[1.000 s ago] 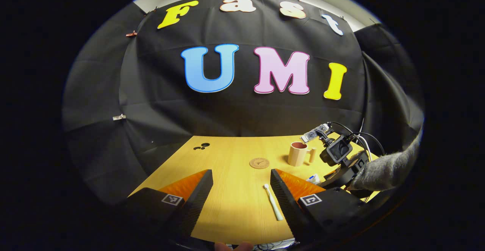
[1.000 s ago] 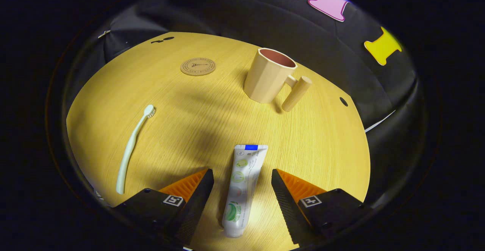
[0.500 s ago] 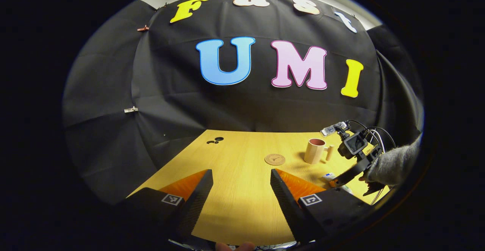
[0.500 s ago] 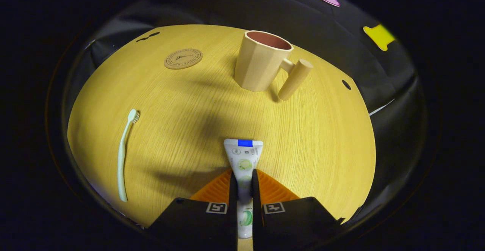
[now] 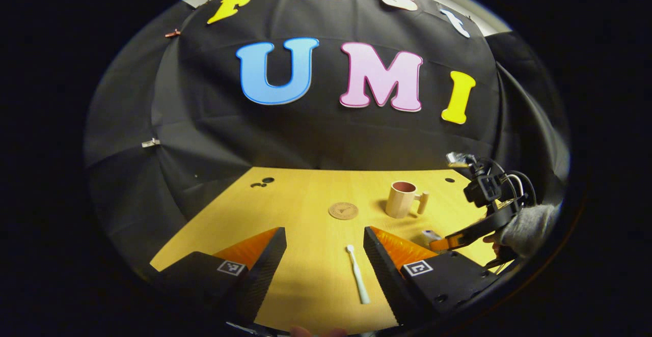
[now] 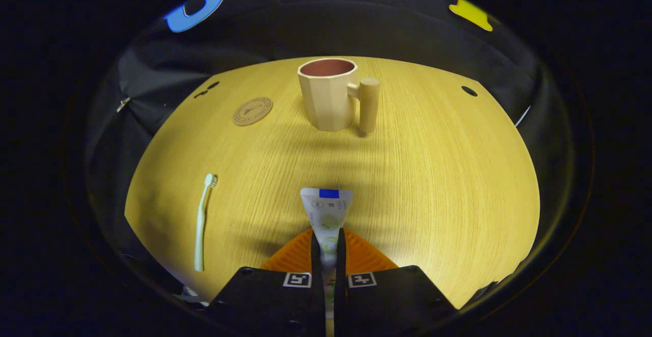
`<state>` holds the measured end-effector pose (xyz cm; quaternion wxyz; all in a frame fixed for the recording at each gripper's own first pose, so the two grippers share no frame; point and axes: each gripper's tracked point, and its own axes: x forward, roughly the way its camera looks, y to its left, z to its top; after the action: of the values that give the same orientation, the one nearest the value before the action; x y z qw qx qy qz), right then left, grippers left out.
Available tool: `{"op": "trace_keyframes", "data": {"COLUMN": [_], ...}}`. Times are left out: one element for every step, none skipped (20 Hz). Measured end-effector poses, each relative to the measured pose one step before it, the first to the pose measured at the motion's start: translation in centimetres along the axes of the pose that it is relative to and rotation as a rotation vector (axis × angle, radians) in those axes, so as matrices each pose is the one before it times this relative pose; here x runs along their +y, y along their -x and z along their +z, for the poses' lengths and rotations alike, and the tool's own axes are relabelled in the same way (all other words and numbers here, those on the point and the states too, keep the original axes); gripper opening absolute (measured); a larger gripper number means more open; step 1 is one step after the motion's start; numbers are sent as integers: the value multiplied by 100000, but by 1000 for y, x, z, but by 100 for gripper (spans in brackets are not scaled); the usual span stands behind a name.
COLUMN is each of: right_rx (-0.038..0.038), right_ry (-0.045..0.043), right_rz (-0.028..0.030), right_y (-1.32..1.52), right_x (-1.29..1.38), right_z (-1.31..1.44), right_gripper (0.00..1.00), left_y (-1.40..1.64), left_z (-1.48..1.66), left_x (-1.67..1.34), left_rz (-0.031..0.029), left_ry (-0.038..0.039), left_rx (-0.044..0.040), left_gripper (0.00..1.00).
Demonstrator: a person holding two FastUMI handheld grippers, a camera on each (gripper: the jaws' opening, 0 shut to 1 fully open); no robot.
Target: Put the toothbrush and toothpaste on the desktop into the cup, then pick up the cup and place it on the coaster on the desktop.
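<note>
My right gripper [image 6: 326, 243] is shut on the white toothpaste tube [image 6: 326, 209], held above the wooden desktop with its crimped end pointing forward. A beige cup [image 6: 328, 95] with a peg handle stands upright ahead of it. Left of the cup lies the round cork coaster [image 6: 252, 111]. A pale toothbrush [image 6: 201, 221] lies flat at the left. In the left gripper view my left gripper [image 5: 324, 255] is open above the near desk, with the toothbrush [image 5: 357, 275] lying beside its right finger. Beyond it are the coaster [image 5: 343, 210], the cup [image 5: 401, 199] and the right gripper [image 5: 444, 242] with the toothpaste [image 5: 430, 234].
The desktop [image 6: 433, 174] has small dark holes near its far left corner [image 6: 206, 89] and far right [image 6: 468, 91]. Black cloth walls close the booth behind and at both sides. A grey sleeve [image 5: 530, 222] and cables sit at the right gripper.
The right gripper closed on the toothpaste and lifted it off the desktop, turning to face the cup. The left gripper's view swung so the toothbrush lies by its right finger again.
</note>
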<state>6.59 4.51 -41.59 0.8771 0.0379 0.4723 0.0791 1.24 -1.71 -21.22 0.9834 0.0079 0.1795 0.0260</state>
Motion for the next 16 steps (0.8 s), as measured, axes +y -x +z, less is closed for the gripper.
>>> {"op": "trace_keyframes", "data": {"right_rx": [-2405,-2393,-2106,-1975,-1627,-1500,-1283,-1483,-949,-620,-392,-533,-354,-169,-351,186], "right_ry": [-1162,-751,-80,-198,-497,-1128,-1209,-483,1139,1905,1076,-363,-1160,-885,-62,386], "right_rz": [2236,1447,796,285,614,654,796,383,-341,-1186,-1053,-485,47,122,-304,-75], "right_y": [1013,1076,821,947,731,708,572,472,319,257,315,234,-159,20,313,93], "right_x": [6,-184,-343,-516,-373,-463,-443,-599,-809,-1021,-926,-679,-167,-544,-964,-399], "right_z": [304,408,369,333,348,358,121,156,-14,-115,-225,-222,-164,-236,-230,-266], "right_gripper": [11,11,11,11,11,11,11,11,11,11,11,11,11,11,11,11], "left_y": [-819,-874,-975,-1046,-969,-835,-964,-973,-802,-838,-785,-764,-628,-638,-725,-802], "left_z": [-241,-441,-362,-629,-466,-782,-658,-956,-694,-929,-767,-817,-674,-616,-454,-950], "left_x": [-665,-620,-558,-565,-599,-548,-312,-106,-89,-213,-260,-174,-137,-91,-75,-61], "left_rz": [-871,-636,-239,-326,-1009,-894,-15,421,953,675,181,442,219,817,685,1238], "left_ry": [173,-552,-1625,-1818,-1591,-1231,-1317,-1119,-939,-1158,-937,-574,-189,-471,-410,379], "left_rx": [1966,1842,2256,1872,2186,1879,2208,2359,2125,2569,2532,2294,2466,1864,2183,3459], "left_gripper": [96,96,96,96,96,96,96,96,97,96,96,97,97,97,97,96]}}
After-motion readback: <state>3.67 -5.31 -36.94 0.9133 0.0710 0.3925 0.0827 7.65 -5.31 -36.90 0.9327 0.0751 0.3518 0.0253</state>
